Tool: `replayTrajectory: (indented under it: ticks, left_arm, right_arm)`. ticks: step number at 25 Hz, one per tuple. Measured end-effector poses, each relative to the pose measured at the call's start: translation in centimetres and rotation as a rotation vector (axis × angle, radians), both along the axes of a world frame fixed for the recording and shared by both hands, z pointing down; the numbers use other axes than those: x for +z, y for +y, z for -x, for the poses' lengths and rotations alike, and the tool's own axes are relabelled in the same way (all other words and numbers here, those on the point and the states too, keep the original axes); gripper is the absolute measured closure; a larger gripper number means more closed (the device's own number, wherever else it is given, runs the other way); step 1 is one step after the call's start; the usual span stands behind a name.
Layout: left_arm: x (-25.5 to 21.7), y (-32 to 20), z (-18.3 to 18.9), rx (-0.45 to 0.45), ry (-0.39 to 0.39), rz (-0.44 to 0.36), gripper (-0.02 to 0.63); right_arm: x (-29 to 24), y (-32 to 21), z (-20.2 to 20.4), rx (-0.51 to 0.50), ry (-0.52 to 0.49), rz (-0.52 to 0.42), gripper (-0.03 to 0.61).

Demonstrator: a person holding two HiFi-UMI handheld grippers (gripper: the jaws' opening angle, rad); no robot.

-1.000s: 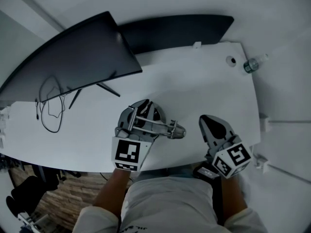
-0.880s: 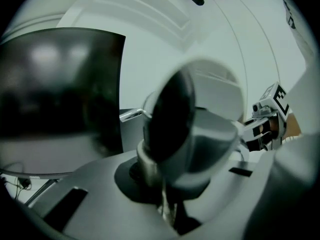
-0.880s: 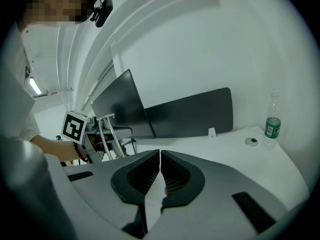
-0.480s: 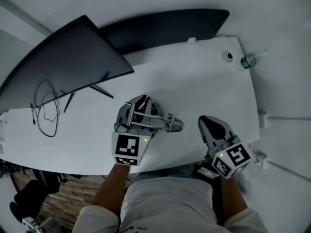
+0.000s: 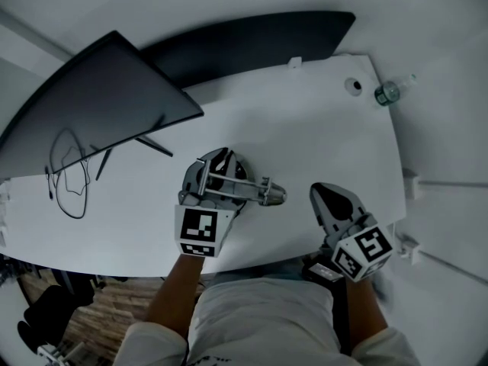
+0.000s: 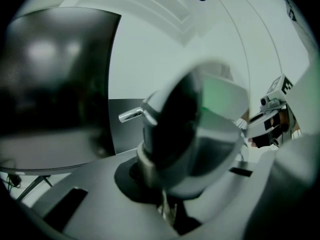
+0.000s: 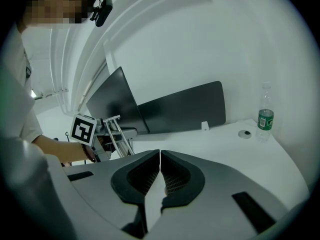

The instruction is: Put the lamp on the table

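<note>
My right gripper [image 7: 160, 176] is nearest, its jaws pressed together with nothing between them, over the near edge of the white table [image 5: 320, 143]. To its left, my left gripper [image 5: 217, 175] is clamped on the silver metal folding-arm lamp [image 5: 255, 193]. The lamp lies crosswise over the jaws, its head pointing toward the right gripper but apart from it. I cannot tell whether it touches the tabletop. Farther back are a dark flat monitor [image 5: 99, 105] and, by the far right corner, a clear plastic bottle with a green label [image 5: 389, 91].

From the head we are looking steeply down on the table [image 5: 305, 128]; both hand-held cameras are facing low and close across it — all three sharing the monitor [image 5: 91, 97].
</note>
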State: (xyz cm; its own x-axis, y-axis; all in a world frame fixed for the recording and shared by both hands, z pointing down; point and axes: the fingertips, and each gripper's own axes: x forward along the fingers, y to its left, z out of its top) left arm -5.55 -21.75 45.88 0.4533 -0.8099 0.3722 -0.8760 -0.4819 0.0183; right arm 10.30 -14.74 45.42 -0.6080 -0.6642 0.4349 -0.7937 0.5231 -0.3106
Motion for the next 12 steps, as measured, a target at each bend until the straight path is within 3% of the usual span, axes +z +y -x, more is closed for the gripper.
replayTrajectory:
  ticks: [12]
  left_arm:
    - [0.38, -0.72, 0.03, -0.011, 0.008, -0.001, 0.580]
  right_arm:
    - [0.28, 0.04, -0.06, 0.004, -0.005, 0.012, 0.546]
